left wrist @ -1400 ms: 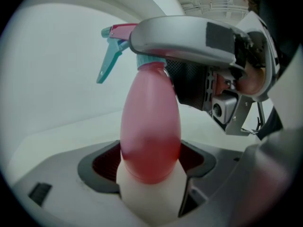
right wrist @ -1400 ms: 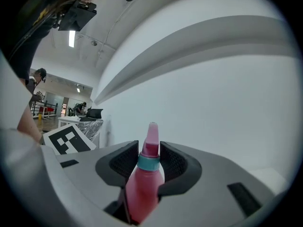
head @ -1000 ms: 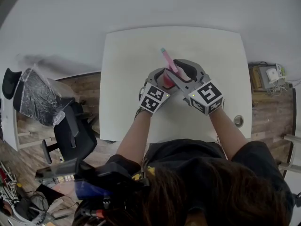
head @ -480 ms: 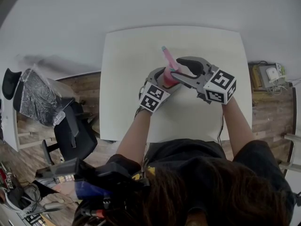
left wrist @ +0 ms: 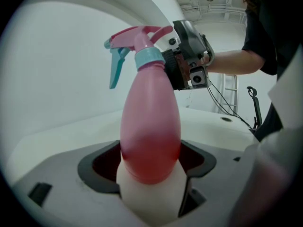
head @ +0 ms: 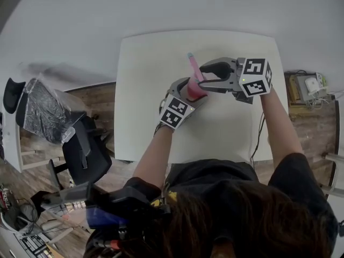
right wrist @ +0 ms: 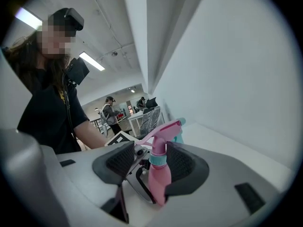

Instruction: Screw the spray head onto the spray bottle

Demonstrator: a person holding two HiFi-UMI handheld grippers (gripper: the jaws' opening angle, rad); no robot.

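A pink spray bottle with a white bottom stands tilted over the white table. My left gripper is shut on its lower body. The pink spray head with a teal trigger sits on the neck above a teal collar. My right gripper reaches in from the right at neck height. Its jaws have just been opening and stand open, with the collar between the pads, nearer the right-hand one. The spray head sticks up above them.
A black office chair stands left of the table. Boxes and cables lie on the wooden floor at the right. A cable hole is near the table's right front corner. Other people stand far behind in the right gripper view.
The right gripper swung from the near right of the bottle round to its right side, now pointing left at the neck, with its jaws wider. The left gripper and bottle kept still.
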